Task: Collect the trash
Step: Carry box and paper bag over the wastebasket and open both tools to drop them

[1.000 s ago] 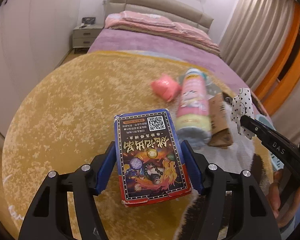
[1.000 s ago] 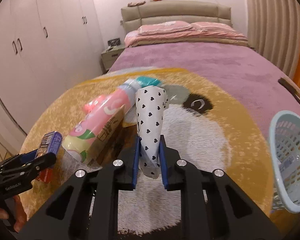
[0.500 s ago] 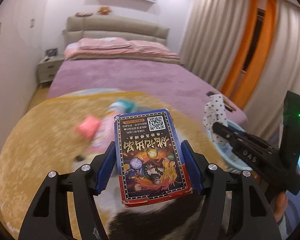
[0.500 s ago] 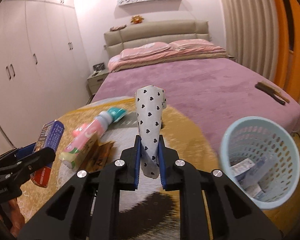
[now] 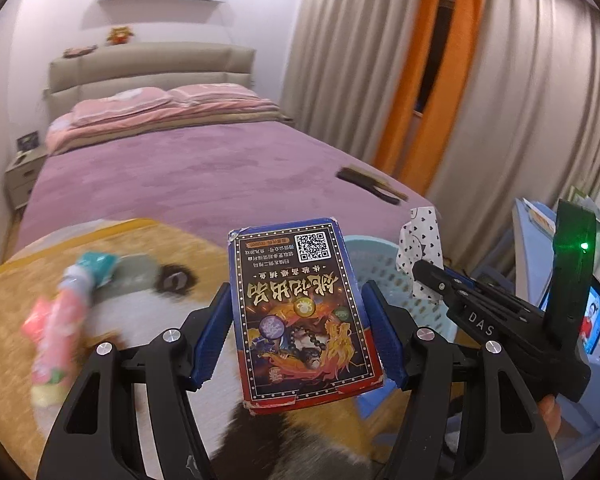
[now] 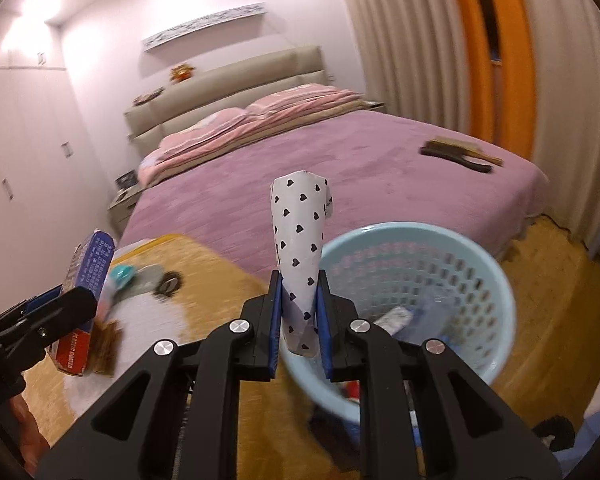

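My left gripper (image 5: 300, 336) is shut on a blue card box (image 5: 300, 312) with a QR code, held above the rug. My right gripper (image 6: 299, 316) is shut on a white heart-print paper cone (image 6: 300, 236), held over the near rim of the light blue basket (image 6: 480, 276), which holds several wrappers. The basket (image 5: 384, 280) also shows behind the box in the left wrist view, with the right gripper (image 5: 424, 280) and cone (image 5: 420, 240) over it. The box (image 6: 86, 296) shows at left in the right wrist view.
A pink bottle with a teal cap (image 5: 68, 320) and a pink wrapper (image 5: 34, 320) lie on the yellow panda rug (image 5: 16, 304). A brown paper piece (image 6: 106, 346) lies there too. The purple bed (image 6: 340, 160) is behind, with a brush (image 6: 456, 156) on it. Curtains hang at right.
Both grippers have swung right, away from the rug items and towards the basket. The cone is now over the basket's rim. Both grips are unchanged.
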`<state>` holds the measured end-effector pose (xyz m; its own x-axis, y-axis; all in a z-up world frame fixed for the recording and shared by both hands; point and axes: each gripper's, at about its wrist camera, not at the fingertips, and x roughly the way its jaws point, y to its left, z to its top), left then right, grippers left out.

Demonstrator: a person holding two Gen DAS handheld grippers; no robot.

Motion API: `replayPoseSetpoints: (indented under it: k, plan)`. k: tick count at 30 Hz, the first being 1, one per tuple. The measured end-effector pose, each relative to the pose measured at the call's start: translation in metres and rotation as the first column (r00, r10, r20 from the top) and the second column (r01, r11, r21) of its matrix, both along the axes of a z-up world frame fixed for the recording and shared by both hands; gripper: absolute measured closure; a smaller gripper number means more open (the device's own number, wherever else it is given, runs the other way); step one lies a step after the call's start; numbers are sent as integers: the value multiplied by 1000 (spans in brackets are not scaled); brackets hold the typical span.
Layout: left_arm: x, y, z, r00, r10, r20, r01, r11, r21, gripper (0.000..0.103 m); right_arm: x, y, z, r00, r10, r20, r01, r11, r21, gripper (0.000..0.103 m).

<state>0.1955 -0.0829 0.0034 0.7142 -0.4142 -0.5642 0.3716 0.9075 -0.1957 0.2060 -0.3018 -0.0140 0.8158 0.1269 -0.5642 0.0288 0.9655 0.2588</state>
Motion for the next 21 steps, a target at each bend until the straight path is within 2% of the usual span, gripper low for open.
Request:
replayPoseSetpoints:
  k: [6,10,21]
  plan:
    - [31,-59,-13,996,-80,-26,81,996,23,40,9,-49,-14,995,-89,-37,90,996,24,89]
    - [45,-81,-27,992,-114,-56,115,993,24,40,16,-72,-30,988,-133,-81,136,990,36,89]
    - [72,-124,-54,980,-157,-120,163,986,40,40,36,-94,-60,971,-177,-159,184,983,28,89]
